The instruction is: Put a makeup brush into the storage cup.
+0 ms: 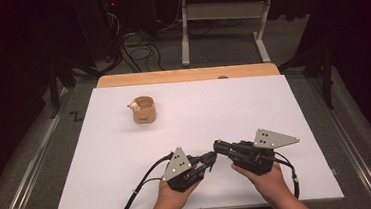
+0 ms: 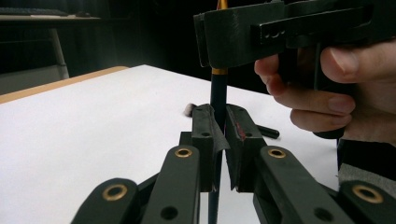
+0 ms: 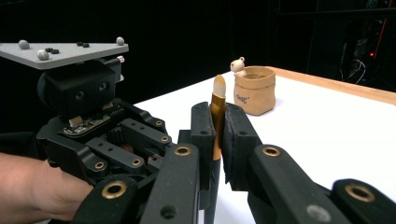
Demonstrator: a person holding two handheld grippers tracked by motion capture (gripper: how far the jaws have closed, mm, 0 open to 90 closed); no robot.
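Observation:
A makeup brush [image 3: 218,93] with a pale bristle tip, a gold ferrule and a dark handle [image 2: 218,93] is held between both grippers, low over the front of the white board [image 1: 224,106]. My right gripper [image 3: 218,112] is shut on the gold ferrule, and the bristles stick out past its jaws. My left gripper [image 2: 218,116] is shut on the dark handle. From above, the left gripper [image 1: 213,157] and the right gripper [image 1: 218,145] meet tip to tip. A tan pouch-shaped pot [image 1: 144,111] with a small pale figure on its rim stands at the back left.
The tan pot [image 3: 254,91] stands well beyond the brush tip. A small fuzzy tip [image 2: 188,109] and a short dark rod [image 2: 268,133] lie on the board just past my left jaws. A wooden table edge [image 1: 186,75] runs behind the board.

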